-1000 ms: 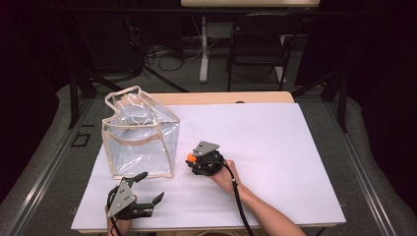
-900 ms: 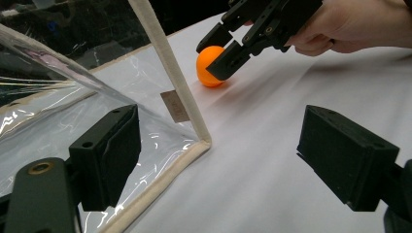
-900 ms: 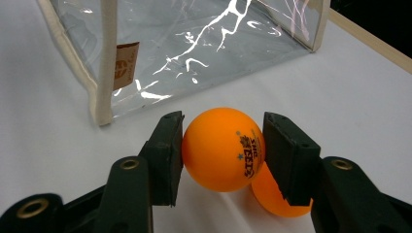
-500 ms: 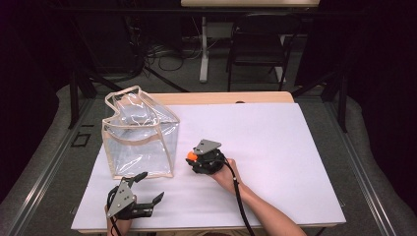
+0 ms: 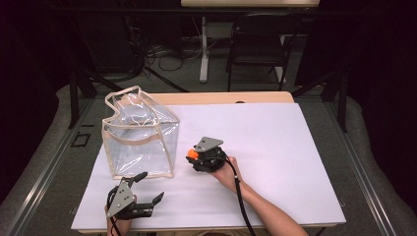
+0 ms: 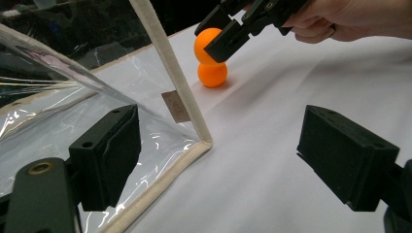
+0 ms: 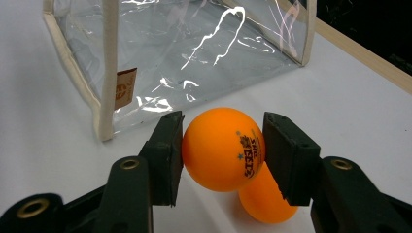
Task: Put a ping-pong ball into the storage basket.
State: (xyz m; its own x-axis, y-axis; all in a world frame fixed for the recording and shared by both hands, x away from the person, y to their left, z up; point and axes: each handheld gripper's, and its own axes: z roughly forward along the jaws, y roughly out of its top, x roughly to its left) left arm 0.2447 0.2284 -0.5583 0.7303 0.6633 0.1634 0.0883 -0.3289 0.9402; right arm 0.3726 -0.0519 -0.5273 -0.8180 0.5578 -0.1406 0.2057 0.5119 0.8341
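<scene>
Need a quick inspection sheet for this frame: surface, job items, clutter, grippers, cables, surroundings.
Surface: white sheet over a wooden table, flat and clean.
Job's things: one orange ball clamped off the sheet; second orange ball resting on the sheet just below it; clear bag with cream trim standing upright beside them, nothing seen inside.
Clutter: nothing seen.
Grippers: right gripper shut on the upper ball; left gripper open, nothing between its jaws, near the bag's front corner.
Cables: black cable trails along the right forearm; loose cables on the floor beyond the table.
Surroundings: dark room, black chair behind the table.
</scene>
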